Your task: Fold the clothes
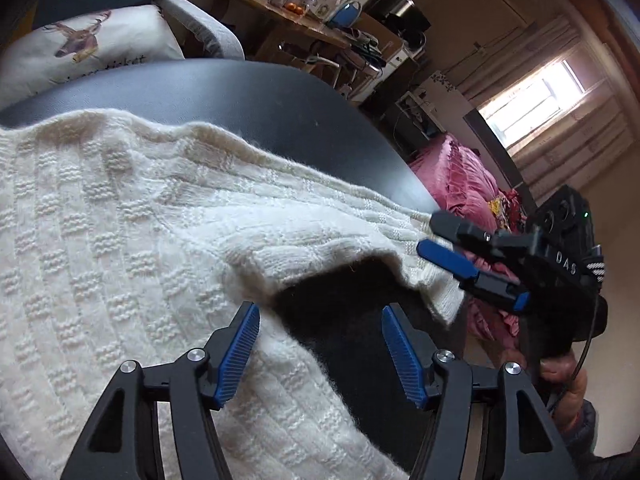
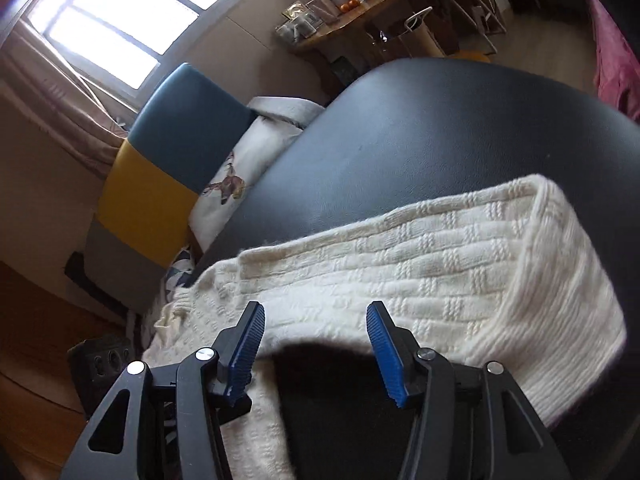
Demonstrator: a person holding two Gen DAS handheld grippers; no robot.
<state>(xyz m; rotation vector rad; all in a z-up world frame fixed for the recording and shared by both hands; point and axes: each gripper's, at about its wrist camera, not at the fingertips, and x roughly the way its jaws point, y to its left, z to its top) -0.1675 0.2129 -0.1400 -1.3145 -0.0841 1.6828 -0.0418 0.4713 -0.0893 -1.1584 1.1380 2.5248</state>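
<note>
Cream knit sweater (image 1: 132,216) lies on the dark round table (image 1: 280,104); both grippers spread, holding nothing.

Left gripper (image 1: 318,354): jaws wide apart, over the sweater's near edge where the knit gives way to a dark patch of table. Right gripper (image 2: 316,354): jaws also wide apart, above the near hem; seen from the left wrist view it sits at the sweater's ribbed cuff (image 1: 444,292), by the table rim. The far half of the tabletop is bare. A deer-print cushion (image 1: 80,48) lies beyond the far rim. A pink bedspread (image 1: 460,184) lies past the table's right edge.
</note>
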